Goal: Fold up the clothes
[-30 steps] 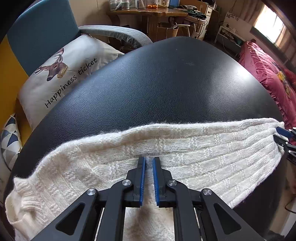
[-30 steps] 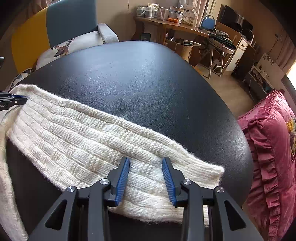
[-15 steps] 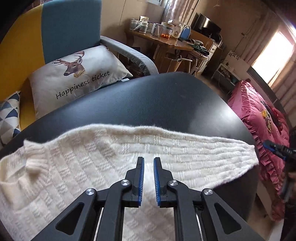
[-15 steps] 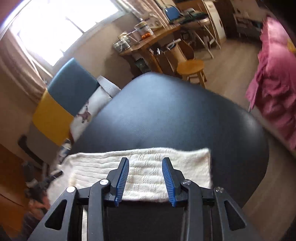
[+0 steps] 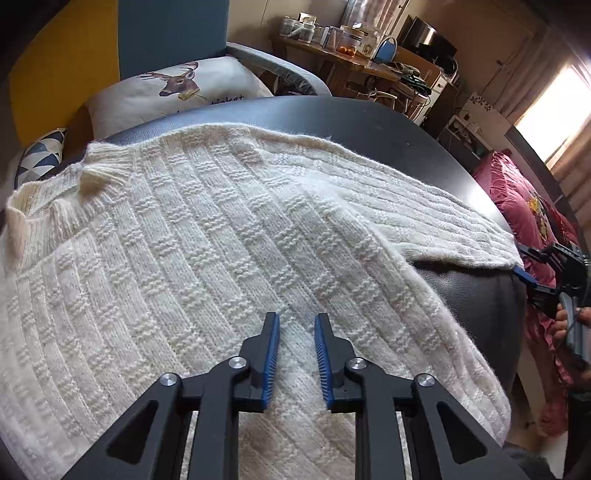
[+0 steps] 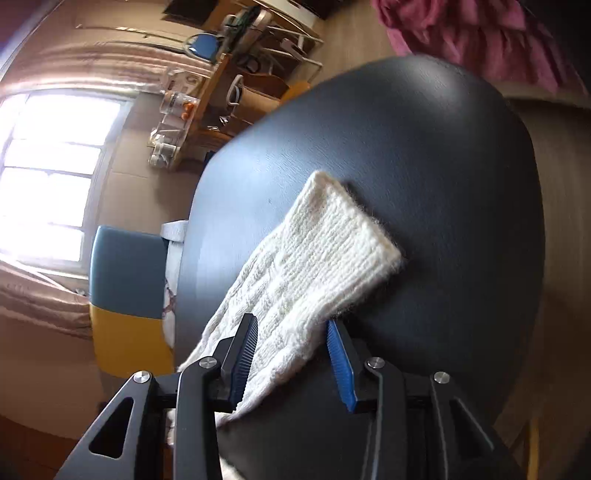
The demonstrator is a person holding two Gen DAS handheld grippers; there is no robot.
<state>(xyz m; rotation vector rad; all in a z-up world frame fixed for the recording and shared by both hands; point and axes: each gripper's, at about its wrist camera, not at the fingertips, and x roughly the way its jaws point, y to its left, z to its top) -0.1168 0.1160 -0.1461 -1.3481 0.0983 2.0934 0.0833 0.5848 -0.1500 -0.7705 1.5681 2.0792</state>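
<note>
A cream knitted sweater (image 5: 207,236) lies spread flat on the black leather-topped bench (image 5: 369,122), its ribbed collar (image 5: 92,173) toward ten o'clock of the left wrist view. One sleeve (image 5: 424,218) runs out toward three o'clock, and its cuff end rests at the bench edge.

Left claw (image 5: 295,334): poised over the body of the sweater near the lower hem, pointing steeply down. Its jaws are opening; the blue pads (image 5: 272,354) stand apart with only knit showing below the gap, nothing pinched between them.

Right claw (image 6: 291,339): rolled hard over, so its view is tilted. Jaws spread either side of the sleeve (image 6: 317,266), which passes through the gap. Whether the pads press on the knit cannot be told; the fabric appears to lie loose on the bench (image 6: 424,166). From the left wrist view the same claw (image 5: 532,273) sits at three o'clock, just beside the cuff, held in a person's hand (image 5: 563,321).

Surroundings: a deer-print cushion (image 5: 177,88) on a blue-and-yellow armchair (image 5: 170,33) at eleven o'clock; a cluttered wooden desk (image 5: 332,55) at one o'clock; a pink ruffled bedspread (image 5: 532,199) at three o'clock.
</note>
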